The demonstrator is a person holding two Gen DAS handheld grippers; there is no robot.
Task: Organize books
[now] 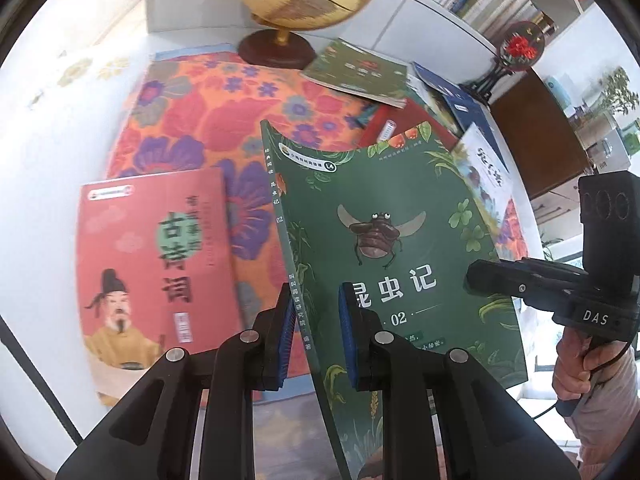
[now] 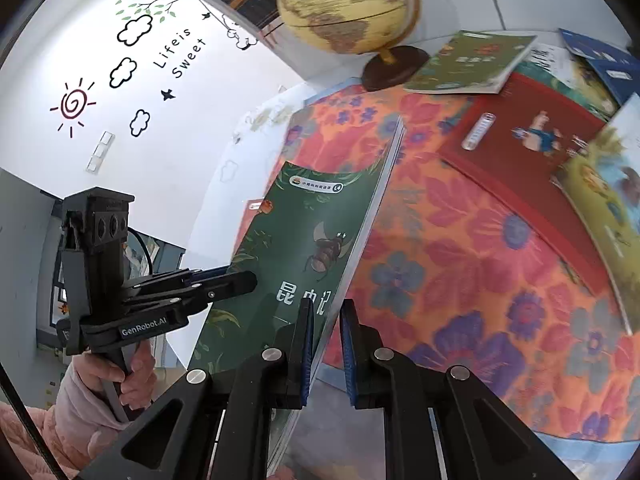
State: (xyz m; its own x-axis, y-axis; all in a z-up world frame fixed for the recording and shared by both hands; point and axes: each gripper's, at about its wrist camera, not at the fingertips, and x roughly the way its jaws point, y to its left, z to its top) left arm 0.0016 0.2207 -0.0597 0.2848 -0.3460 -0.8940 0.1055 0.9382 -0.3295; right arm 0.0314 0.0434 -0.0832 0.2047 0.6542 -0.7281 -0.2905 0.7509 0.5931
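Left tongs [image 1: 314,320]: pointed steeply down, blue-padded fingers [image 1: 347,340] drawn close, clamped on the spine edge of the green book [image 1: 384,240], one pad either side of the cover. Seen from the right wrist view, the left tongs [image 2: 244,282] reach in level from the left, gripped by a bare hand [image 2: 128,376] with a pale pink fleecy sleeve [image 2: 76,408] at the wrist.

Right tongs [image 2: 325,340]: angled down, less steeply; jaws nearly shut over the book's page edge. Whether the right-hand pad actually presses the pages is hard to judge. In the left wrist view the right tongs [image 1: 472,276] come in from the right, the hand [image 1: 580,364] wrapped round the handle below.
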